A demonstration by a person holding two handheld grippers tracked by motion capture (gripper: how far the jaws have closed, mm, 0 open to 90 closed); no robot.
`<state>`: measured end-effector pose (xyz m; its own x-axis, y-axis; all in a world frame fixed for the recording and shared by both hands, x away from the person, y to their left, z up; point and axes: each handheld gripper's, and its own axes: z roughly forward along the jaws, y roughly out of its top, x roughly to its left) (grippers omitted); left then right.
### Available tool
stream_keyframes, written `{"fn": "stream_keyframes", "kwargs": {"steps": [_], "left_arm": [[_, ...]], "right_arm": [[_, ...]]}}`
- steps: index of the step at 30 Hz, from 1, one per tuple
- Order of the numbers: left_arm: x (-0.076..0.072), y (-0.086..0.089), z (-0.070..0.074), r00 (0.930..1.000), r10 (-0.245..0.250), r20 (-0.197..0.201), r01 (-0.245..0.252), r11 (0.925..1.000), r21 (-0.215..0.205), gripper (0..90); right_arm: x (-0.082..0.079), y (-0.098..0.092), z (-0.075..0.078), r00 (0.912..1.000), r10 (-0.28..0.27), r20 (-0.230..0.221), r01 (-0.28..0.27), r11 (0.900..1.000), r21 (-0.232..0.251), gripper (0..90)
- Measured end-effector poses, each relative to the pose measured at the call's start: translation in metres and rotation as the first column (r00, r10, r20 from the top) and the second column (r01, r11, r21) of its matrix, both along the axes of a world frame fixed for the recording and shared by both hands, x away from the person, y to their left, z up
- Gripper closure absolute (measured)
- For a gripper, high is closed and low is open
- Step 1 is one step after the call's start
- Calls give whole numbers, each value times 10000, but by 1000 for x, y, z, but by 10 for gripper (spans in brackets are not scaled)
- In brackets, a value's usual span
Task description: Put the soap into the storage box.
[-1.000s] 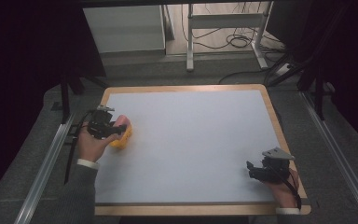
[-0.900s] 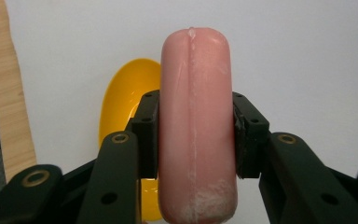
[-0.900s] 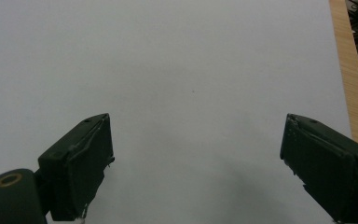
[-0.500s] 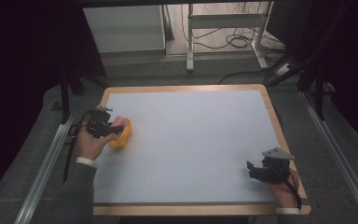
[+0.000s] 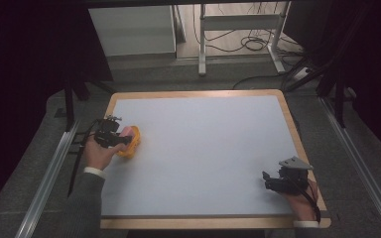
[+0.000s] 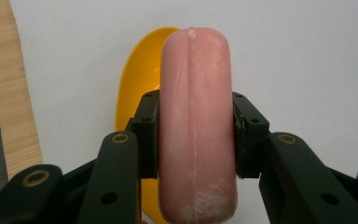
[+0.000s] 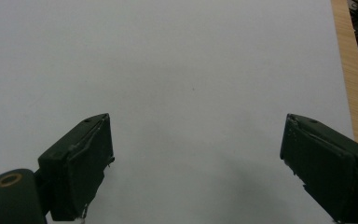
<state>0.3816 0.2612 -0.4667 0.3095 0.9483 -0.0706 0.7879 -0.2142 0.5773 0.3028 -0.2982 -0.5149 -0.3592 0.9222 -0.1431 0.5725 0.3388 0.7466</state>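
Your left gripper (image 6: 193, 140) clamped the pink sausage (image 6: 196, 126) by its middle, just above the yellow dish (image 6: 137, 79) near the counter's (image 5: 203, 148) left edge. Your right gripper (image 7: 196, 158) rested wide open and empty, far from the dish.

White mat (image 5: 203, 148) open between grippers; yellow dish (image 5: 131, 141) sole obstacle, near left edge

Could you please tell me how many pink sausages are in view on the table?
1. The pink sausage is clamped in the left tongs near the table's left edge, above the yellow dish.
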Motion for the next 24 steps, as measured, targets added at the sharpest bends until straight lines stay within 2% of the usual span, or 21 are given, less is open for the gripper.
{"fn": "stream_keyframes", "kwargs": {"steps": [12, 16, 17, 19, 21, 24], "left_arm": [[6, -4, -11, 9997, 61, -243, -54, 9996, 273, 602], [7, -5, -14, 9995, 31, -304, -24, 9997, 247, 601], [6, -4, -13, 9998, 30, -207, -27, 9999, 126, 596], [6, -3, -8, 9999, -31, -111, 30, 10000, -40, 494], [2, -3, 0, 9995, -61, 323, 60, 10000, 25, 384], [-5, 1, 13, 9973, -92, 734, 99, 9999, -94, 295]], "right_arm": [[0, 1, 0, 10000, 41, 7, -41, 10000, -54, 91], [0, 1, 0, 10000, 43, -1, -43, 10000, -46, 91], [0, 1, 0, 10000, 45, 1, -45, 10000, -45, 91], [0, 1, 0, 10000, 46, 11, -46, 10000, -49, 91], [0, 1, 0, 10000, 43, 9, -43, 10000, -38, 91], [-1, 1, 0, 10000, 46, 11, -46, 10000, -35, 91]]}}
